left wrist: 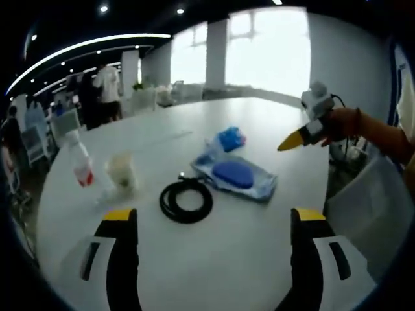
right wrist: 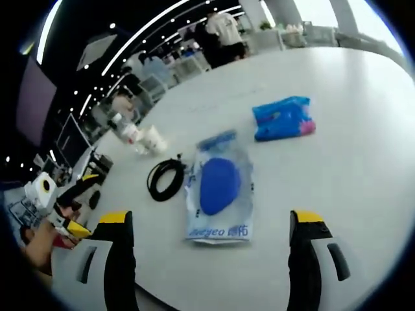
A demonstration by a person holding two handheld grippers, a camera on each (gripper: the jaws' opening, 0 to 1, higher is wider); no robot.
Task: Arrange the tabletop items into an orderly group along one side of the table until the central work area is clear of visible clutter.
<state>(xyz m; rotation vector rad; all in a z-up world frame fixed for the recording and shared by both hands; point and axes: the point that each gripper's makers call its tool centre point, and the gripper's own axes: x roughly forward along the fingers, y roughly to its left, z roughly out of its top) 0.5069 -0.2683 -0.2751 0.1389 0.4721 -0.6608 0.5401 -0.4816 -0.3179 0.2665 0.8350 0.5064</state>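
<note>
Five items on our white worktop (left wrist: pixel 259 259).
Frame centre: black cable coil (left wrist: pixel 186 201), blue pouch (left wrist: pixel 235 175); both grippers' fingers spread, empty.

Setting: open-plan office or lab. Beyond your jaws, a large white tabletop (left wrist: pixel 259 123); ahead, tall bright windows (left wrist: pixel 272 45); curved ceiling light strips (left wrist: pixel 84 45); people standing (left wrist: pixel 107 91) among desks ahead-left.

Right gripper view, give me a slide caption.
Open right gripper faces a bagged blue item, black cable coil and blue packet on the white table.
</note>
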